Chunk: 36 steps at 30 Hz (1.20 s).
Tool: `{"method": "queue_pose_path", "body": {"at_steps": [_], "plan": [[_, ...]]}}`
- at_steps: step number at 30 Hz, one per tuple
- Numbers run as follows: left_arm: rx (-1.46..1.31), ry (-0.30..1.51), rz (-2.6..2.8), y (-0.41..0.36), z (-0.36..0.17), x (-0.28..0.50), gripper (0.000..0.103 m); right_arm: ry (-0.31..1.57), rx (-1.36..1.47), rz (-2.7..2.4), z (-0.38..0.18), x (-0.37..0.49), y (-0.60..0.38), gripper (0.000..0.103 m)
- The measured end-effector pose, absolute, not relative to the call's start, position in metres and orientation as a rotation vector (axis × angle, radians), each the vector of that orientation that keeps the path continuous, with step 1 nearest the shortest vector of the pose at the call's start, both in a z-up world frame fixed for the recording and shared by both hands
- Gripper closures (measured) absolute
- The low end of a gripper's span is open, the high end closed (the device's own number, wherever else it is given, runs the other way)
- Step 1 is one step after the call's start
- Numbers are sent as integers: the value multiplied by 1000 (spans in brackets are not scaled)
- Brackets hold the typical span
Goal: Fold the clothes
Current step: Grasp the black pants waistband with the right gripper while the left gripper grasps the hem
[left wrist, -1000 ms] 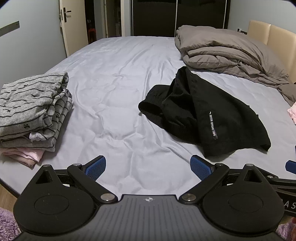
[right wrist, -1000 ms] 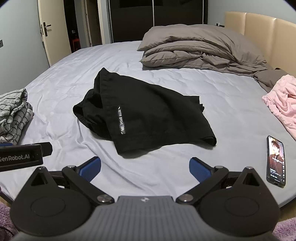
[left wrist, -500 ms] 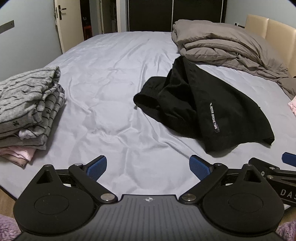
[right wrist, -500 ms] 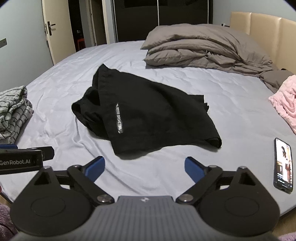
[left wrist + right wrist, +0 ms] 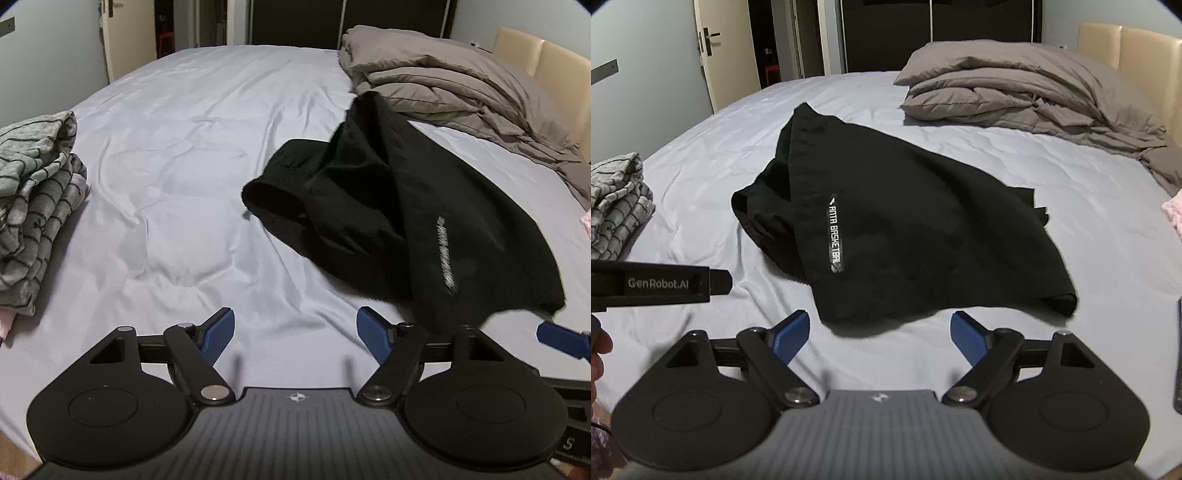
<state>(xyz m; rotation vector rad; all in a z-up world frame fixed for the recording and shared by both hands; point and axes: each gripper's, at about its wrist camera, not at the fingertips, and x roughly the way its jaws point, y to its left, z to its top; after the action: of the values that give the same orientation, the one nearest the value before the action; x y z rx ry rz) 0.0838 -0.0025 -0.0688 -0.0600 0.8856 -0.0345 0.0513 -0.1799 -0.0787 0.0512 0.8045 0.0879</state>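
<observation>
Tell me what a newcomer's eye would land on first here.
The crumpled black shorts in the middle of the pale bed sheet. Next, the folded striped clothes at the bed's left edge, and the grey duvet heaped by the headboard.

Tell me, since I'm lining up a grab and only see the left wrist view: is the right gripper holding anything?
Observer: No. The right gripper has nothing between its jaws, which are closing; the black shorts lie just ahead.
Operator: Their print is blurred here.
Observer: It reads ANTA BASKETBAL, down a narrow strip.
Operator: Anything right of that gripper?
Observer: A dark flat object at the edge of the bed, cut off by the frame.
</observation>
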Motion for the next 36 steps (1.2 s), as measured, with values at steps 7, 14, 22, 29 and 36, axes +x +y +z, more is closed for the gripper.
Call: {"method": "queue_pose_path", "body": {"at_steps": [7,14,22,29,36], "plan": [[-31,868,24,12,-73,124,33,768,17,176,-82,72,-149,24],[38,897,6,16,-84,152,48,762,-13,256,-86,81,-121,43],[118,872,16,21,-97,176,49,773,-103,208,-104,101,-100,43],[216,813,-25,15,-103,201,44,769,-202,189,-117,115,-101,28],[226,788,-74,20,-108,214,54,720,-349,147,-121,109,-105,39]]}}
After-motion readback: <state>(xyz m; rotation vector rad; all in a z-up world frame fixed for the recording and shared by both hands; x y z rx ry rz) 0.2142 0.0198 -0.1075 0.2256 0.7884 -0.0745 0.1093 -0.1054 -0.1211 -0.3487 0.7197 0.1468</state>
